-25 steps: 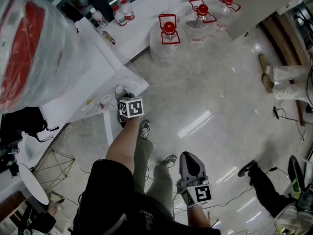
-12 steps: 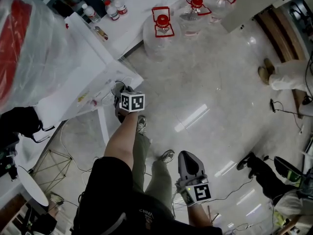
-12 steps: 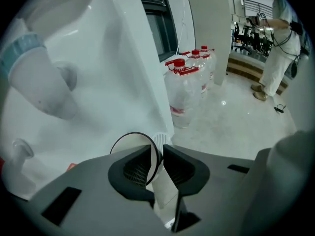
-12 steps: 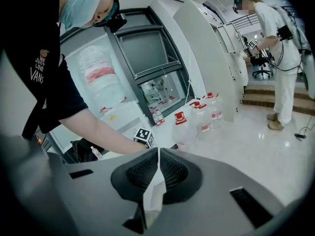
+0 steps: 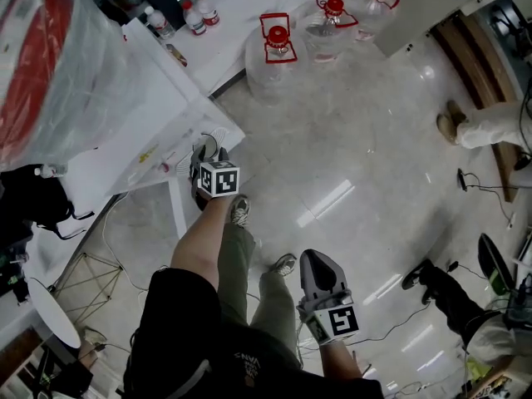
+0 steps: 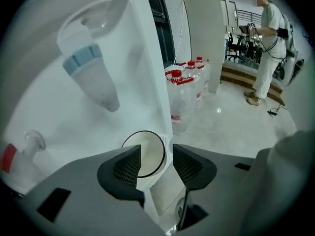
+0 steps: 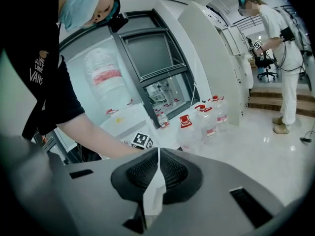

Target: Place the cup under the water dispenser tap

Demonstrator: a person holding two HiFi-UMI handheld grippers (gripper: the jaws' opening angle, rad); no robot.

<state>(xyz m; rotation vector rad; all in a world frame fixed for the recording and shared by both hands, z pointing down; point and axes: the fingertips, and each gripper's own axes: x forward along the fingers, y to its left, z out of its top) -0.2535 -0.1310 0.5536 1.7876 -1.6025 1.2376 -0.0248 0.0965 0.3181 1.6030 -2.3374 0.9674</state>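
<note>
Risk sits closest in. The right hand-held gripper (image 7: 156, 173) hangs low beside the person's legs, jaws shut on a thin white strip (image 7: 155, 191) whose nature I cannot tell. It plays no part at the dispenser.

Further out, the left hand-held gripper (image 6: 156, 161) has its jaws opening around the white paper cup with a dark rim (image 6: 150, 149). The cup stands between the pads, with a gap on the right side. The left pad overlaps the rim, so contact there cannot be ruled out.

If the hand-held gripper backs out crooked, a pad could likely catch the light cup and tip or drag it. The cup stands close to the right edge of the ledge on the tall white water dispenser (image 6: 142, 43), so a nudge that way could send it off. Its base is hidden behind the jaws.

The blue-banded tap (image 6: 91, 77) hangs above and to the left of the cup in this view. Whether the spout lines up over the mouth I cannot tell, and a miss would spill water. A red-handled tap (image 6: 15, 156) sits further left.

The cup stands upright with its long axis vertical and its open mouth facing up.

Beyond stand clear red-capped water bottles (image 6: 184, 95) on the floor.
</note>
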